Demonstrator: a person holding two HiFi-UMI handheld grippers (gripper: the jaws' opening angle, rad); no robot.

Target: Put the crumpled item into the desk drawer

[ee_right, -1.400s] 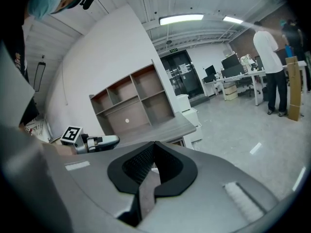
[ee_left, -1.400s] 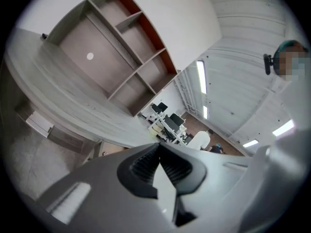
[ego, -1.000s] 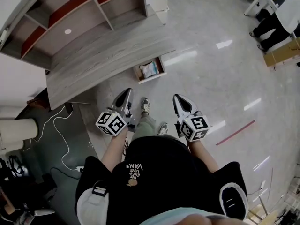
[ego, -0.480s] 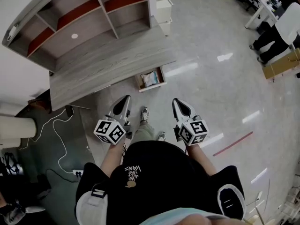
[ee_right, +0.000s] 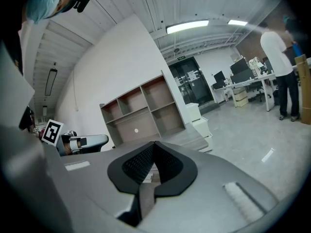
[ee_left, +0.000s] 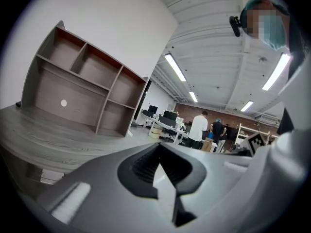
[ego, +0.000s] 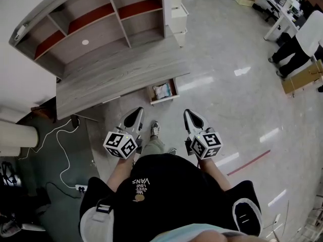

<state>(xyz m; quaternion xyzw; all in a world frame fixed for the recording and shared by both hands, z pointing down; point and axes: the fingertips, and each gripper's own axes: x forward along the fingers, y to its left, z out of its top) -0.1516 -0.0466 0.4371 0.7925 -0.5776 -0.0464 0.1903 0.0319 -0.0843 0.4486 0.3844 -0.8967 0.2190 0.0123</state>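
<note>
In the head view the grey wooden desk [ego: 116, 74] stands ahead, and its drawer [ego: 176, 87] is pulled open below the front edge. A crumpled pale blue-white item [ego: 162, 91] lies inside the drawer. My left gripper [ego: 135, 115] and right gripper [ego: 190, 116] are held side by side over the floor, short of the drawer and touching nothing. Both are shut and empty. In the left gripper view the left gripper [ee_left: 158, 148] has its jaws together. The right gripper [ee_right: 154, 145] looks the same in the right gripper view.
A shelf unit [ego: 96, 19] sits on the desk, with a white drawer cabinet [ego: 177, 9] beside it. Cables and a power strip [ego: 81, 187] lie on the floor at left. A red tape line [ego: 250, 161] marks the floor at right. People and tables stand far right.
The head view has tilted, so the desk and drawer sit lower in the picture and more of the shelf shows. Both grippers stay shut, side by side.
</note>
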